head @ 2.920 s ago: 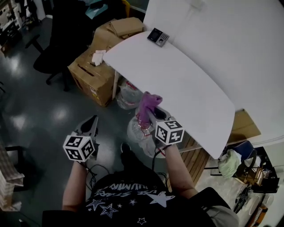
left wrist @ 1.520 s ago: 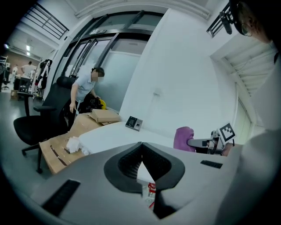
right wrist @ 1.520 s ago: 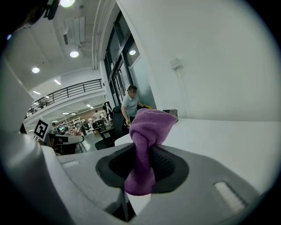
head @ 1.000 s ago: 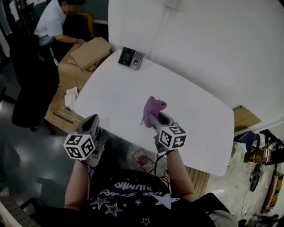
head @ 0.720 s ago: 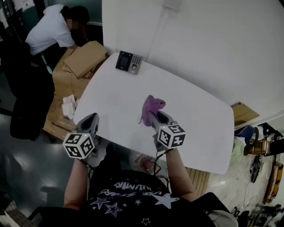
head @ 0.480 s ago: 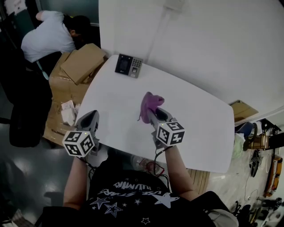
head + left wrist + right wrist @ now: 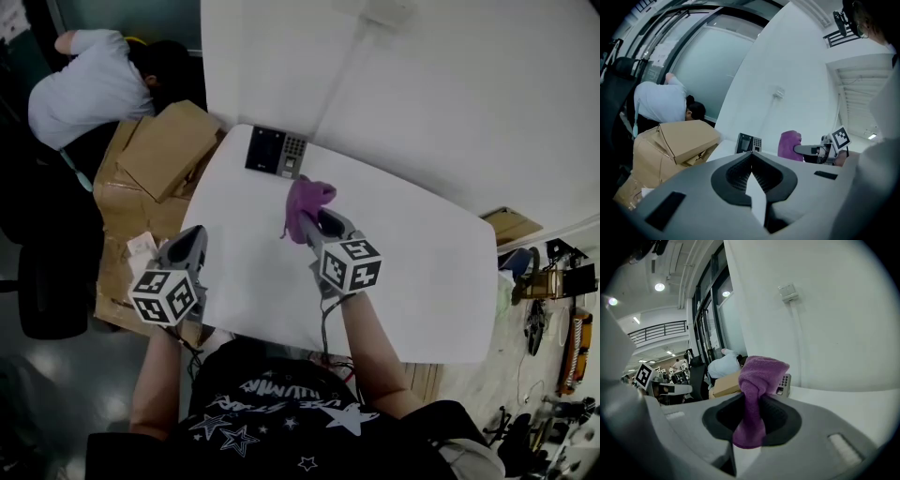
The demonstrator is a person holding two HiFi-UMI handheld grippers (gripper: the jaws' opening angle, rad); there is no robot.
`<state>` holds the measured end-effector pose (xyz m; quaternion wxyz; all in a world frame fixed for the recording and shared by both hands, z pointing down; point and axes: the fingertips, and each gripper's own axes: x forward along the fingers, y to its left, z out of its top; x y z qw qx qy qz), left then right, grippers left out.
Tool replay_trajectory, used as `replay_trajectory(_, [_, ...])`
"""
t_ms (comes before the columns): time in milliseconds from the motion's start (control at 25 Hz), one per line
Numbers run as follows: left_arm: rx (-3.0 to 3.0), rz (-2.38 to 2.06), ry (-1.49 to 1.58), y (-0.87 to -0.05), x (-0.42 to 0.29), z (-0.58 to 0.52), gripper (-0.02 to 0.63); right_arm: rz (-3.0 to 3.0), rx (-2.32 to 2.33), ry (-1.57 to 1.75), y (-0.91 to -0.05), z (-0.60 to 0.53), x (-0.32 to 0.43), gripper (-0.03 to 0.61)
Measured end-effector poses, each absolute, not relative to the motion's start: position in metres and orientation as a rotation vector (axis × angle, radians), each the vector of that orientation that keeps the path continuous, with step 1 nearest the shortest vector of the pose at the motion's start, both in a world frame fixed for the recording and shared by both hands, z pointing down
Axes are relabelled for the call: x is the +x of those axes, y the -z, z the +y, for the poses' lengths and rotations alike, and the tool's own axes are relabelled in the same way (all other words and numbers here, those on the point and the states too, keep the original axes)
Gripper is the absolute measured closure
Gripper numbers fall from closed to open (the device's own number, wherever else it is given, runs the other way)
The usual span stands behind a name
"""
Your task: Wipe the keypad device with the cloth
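Black keypad device [image 7: 276, 152], grey keys, lies at the white table's [image 7: 422, 262] 11 o'clock corner. Right gripper [image 7: 314, 223] pinches the bunched purple cloth [image 7: 306, 199], nearer the device than before. Left gripper [image 7: 192, 246], at 8 o'clock, has its jaws pressed together.

Open-plan office or lab space is being indicated — cardboard boxes [image 7: 169, 150] are being kept beside a white table [image 7: 422, 272], glazed partitions [image 7: 701, 70] and ceiling lights [image 7: 659, 287] are being shown.
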<state>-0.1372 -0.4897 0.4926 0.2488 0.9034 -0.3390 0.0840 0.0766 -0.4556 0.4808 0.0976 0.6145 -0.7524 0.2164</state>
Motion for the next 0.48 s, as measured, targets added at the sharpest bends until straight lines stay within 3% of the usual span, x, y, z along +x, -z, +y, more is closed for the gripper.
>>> replay_trajectory(480, [2.495,-0.831,-0.236,-0.498,-0.114,-0.573,0.606,-2.203,1.81,-0.61,-0.492,-0.543,0.067,0.486])
